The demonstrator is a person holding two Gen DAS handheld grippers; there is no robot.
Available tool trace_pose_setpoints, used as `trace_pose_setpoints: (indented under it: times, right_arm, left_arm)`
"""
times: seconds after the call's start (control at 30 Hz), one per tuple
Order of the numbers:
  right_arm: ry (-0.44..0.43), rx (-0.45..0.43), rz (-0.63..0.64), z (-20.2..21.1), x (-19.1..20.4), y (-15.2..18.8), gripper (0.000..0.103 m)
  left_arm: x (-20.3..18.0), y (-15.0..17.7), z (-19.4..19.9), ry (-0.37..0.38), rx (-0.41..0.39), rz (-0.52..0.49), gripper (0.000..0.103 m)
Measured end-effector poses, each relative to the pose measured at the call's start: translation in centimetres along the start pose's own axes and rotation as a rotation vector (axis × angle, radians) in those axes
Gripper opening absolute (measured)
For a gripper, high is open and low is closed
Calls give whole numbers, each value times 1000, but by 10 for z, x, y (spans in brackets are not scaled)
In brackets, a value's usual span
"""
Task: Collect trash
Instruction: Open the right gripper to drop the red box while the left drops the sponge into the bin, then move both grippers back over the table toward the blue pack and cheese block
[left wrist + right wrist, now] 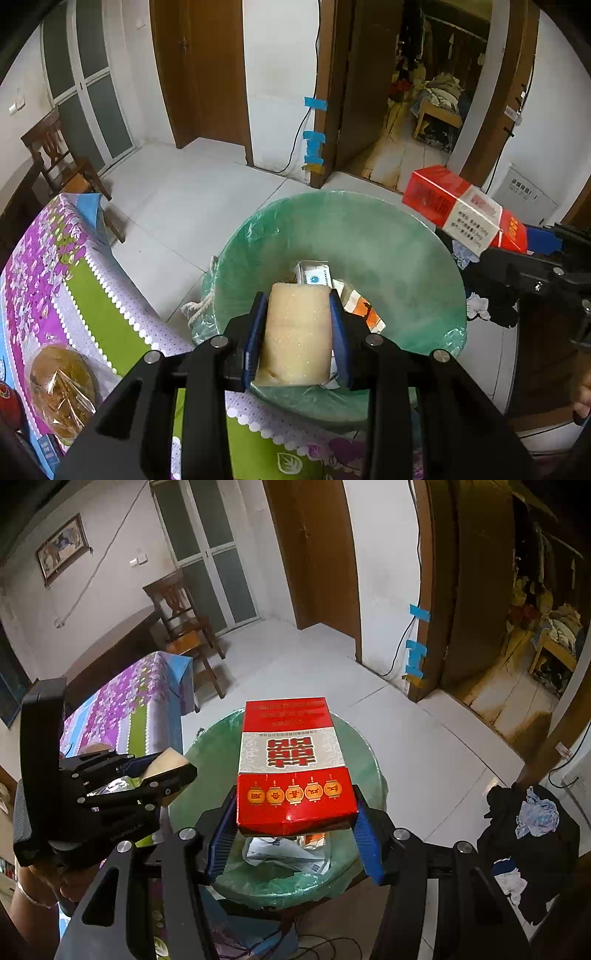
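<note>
While the left tongs [298, 325] clamp a sponge [295, 332] and the right tongs [295, 823] grip a red box [293, 760] above the bin [388, 236], each should release squarely over the opening.

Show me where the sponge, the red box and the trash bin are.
sponge [297, 332], left wrist view, middle of its pale face.
red box [295, 797], right wrist view, red band with the lanterns.
trash bin [388, 251], left wrist view, bare green liner inside the far wall.

Red-and-white carton [293, 762]: large red double-happiness character 囍 on the white band, seen upside down; five gold lanterns below, each with one character, illegible. Side panel print too small to read. White wall notice [524, 194]: Chinese heading, illegible.
</note>
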State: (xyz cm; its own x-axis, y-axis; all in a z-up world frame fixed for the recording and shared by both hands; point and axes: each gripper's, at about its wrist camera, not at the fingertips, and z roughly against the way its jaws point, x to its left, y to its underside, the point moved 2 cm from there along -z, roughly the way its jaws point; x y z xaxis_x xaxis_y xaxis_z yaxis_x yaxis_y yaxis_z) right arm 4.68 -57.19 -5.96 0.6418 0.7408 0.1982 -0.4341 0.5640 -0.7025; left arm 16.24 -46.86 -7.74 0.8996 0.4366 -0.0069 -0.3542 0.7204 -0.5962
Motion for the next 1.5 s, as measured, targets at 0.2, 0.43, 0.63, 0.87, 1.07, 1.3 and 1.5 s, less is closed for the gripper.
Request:
trace_pose_setpoints:
  times: [0.2, 0.43, 0.63, 0.87, 1.07, 1.3, 1.5]
  right_arm:
    - [-10, 9, 2, -11, 4, -4, 58]
    - [11, 8, 21, -22, 0, -4, 74]
    - [14, -2, 2, -19, -13, 1, 73]
    - [17, -10, 13, -13, -12, 7, 72]
    - [13, -8, 14, -11, -9, 11, 72]
    - [18, -76, -11, -4, -5, 28, 73]
    - [89, -217, 20, 7, 15, 50, 74]
  left_arm:
    - [0, -1, -1, -8, -4, 5, 31]
    - [2, -1, 4, -42, -40, 25, 77]
    - [7, 2, 8, -48, -43, 39, 77]
    - [5, 7, 10, -60, -44, 35, 77]
    - [2, 9, 16, -70, -57, 25, 77]
    - [8, 31, 35, -143, -118, 68, 77]
    - [20, 67, 51, -257, -151, 112, 77]
